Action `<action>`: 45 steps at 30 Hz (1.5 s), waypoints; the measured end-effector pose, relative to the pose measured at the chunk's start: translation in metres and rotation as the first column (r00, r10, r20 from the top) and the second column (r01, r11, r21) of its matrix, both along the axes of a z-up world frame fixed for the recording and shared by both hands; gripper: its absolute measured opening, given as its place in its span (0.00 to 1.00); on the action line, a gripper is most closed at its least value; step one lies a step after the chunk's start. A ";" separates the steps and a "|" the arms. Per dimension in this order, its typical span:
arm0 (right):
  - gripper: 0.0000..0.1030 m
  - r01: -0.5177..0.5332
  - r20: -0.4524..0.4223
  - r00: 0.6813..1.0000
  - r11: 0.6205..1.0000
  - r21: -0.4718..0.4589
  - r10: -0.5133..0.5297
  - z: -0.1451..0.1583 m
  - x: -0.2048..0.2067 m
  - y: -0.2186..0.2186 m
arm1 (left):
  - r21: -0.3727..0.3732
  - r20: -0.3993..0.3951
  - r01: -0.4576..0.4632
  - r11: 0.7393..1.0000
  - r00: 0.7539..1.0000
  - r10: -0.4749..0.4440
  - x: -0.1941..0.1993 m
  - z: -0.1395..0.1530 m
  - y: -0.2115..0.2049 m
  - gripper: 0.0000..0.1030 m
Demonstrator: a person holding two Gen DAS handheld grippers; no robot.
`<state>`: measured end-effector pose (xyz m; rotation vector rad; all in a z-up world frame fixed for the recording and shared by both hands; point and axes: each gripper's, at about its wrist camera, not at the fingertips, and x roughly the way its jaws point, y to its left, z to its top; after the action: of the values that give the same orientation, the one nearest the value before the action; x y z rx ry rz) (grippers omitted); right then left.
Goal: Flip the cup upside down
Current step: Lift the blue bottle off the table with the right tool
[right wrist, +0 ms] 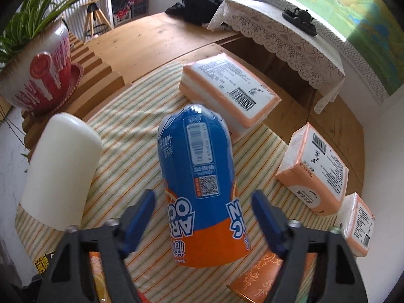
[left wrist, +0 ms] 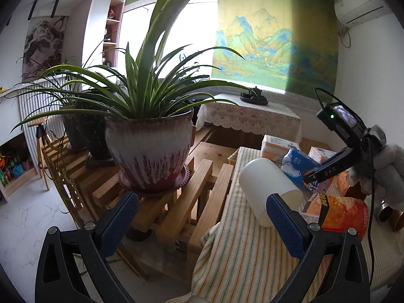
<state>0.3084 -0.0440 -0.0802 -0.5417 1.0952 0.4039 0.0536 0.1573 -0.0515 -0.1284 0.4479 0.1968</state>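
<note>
A plain white cup [left wrist: 267,189] stands upside down on the striped cloth [left wrist: 242,252], closed base up, rim on the cloth; it also shows at the left of the right wrist view [right wrist: 60,169]. My left gripper [left wrist: 202,217] is open and empty, with its right finger [left wrist: 285,224] just in front of the cup. My right gripper [right wrist: 203,217] is open and empty, fingers either side of a blue and orange bottle-shaped package [right wrist: 199,184], not touching it. The right gripper's body and gloved hand show in the left wrist view [left wrist: 353,156].
A potted plant [left wrist: 149,149] on wooden slatted stands [left wrist: 176,202] sits left of the cloth. Orange tissue packs [right wrist: 227,88] [right wrist: 315,169] lie behind and right of the package. An orange snack bag [left wrist: 341,214] lies near the cup. A lace-covered table [right wrist: 290,38] is behind.
</note>
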 end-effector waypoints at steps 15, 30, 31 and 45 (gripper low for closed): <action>0.51 -0.038 0.138 0.990 0.999 0.035 0.033 0.061 -0.044 -0.018 | 0.025 0.029 0.030 0.999 0.999 -0.030 -0.014 0.022 -0.018 0.99; 0.50 -0.036 0.218 0.976 0.981 0.191 -0.007 0.094 -0.200 -0.130 | 0.043 0.024 0.183 0.982 0.983 -0.184 -0.050 0.050 -0.095 0.99; 0.50 -0.043 0.215 0.977 0.979 0.198 -0.001 0.090 -0.210 -0.134 | 0.040 0.005 0.208 0.977 0.978 -0.209 -0.050 0.050 -0.103 0.99; 0.50 -0.171 0.195 0.972 0.964 0.204 0.132 0.019 -0.239 -0.155 | -0.056 -0.153 0.335 0.941 0.928 -0.340 -0.041 0.040 -0.177 0.99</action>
<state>0.0695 -0.1990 -0.0617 -0.4578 0.8247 0.5915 0.0129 -0.0200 -0.0113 -0.0614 0.6266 -0.1401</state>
